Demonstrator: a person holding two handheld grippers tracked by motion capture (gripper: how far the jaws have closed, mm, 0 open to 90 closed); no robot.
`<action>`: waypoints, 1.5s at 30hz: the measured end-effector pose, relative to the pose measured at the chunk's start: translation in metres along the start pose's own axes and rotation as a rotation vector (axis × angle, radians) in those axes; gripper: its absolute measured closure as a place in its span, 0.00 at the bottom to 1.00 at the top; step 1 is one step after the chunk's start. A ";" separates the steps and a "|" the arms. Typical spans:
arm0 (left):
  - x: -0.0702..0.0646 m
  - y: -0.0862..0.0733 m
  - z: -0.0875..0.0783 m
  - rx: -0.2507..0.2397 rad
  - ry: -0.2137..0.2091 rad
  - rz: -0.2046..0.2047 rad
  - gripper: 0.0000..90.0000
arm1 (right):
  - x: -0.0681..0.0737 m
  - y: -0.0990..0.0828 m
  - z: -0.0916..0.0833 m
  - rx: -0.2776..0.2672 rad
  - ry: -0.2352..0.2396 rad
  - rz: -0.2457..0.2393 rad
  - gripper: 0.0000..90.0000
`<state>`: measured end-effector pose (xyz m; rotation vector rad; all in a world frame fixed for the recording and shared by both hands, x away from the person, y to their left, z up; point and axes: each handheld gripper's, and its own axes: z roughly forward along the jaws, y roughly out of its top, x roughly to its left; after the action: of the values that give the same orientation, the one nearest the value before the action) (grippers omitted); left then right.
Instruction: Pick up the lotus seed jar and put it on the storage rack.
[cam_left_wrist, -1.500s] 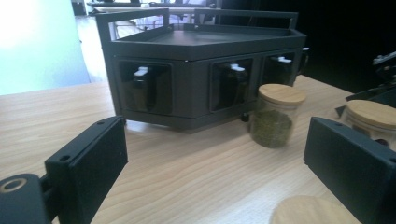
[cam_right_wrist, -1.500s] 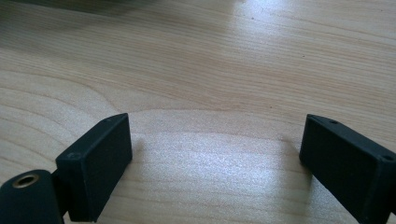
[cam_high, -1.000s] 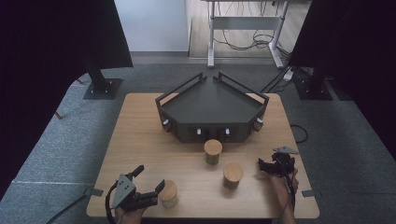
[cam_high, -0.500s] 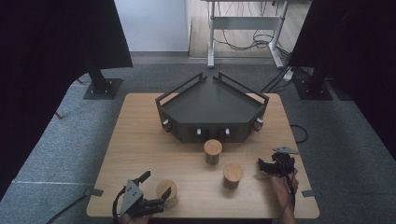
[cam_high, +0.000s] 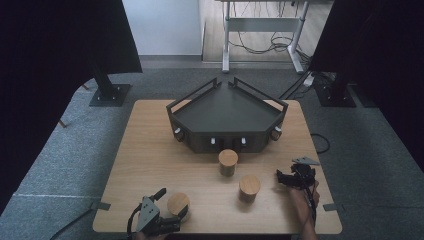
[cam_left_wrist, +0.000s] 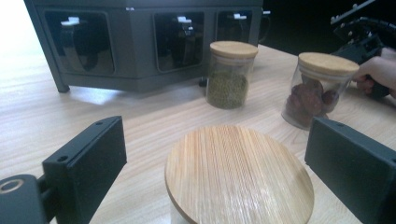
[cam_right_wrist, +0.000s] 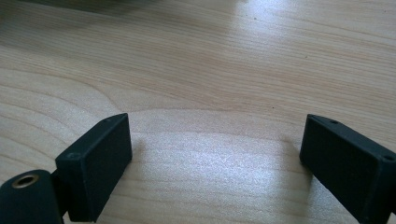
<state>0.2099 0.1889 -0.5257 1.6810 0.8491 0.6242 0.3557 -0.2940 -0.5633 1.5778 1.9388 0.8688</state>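
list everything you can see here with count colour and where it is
jars with wooden lids: 3, clear glass; nearest jar between the left gripper's open jaws, green-filled jar before the rack, red-brown-filled jar to its right
rack: 1, dark grey, angular, far middle of the table
table: 1, light wood
floor: grey carpet around the table
desk frame: 1, white, beyond the table
stand bases: 2, black, on the floor either side
left gripper: 1, black, near left edge, open
right gripper: 1, black, near right, open over bare wood
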 end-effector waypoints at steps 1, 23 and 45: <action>-0.001 -0.001 0.000 0.004 0.001 0.002 0.06 | 0.000 0.000 0.000 0.000 0.000 0.000 0.09; -0.005 -0.018 0.009 0.073 0.010 0.001 0.13 | 0.000 0.000 0.000 0.001 0.003 -0.003 0.09; -0.011 -0.019 0.009 0.083 0.004 0.025 0.29 | 0.000 0.000 0.000 0.002 0.007 -0.005 0.09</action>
<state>0.2057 0.1772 -0.5465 1.7684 0.8682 0.6165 0.3555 -0.2936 -0.5632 1.5727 1.9481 0.8722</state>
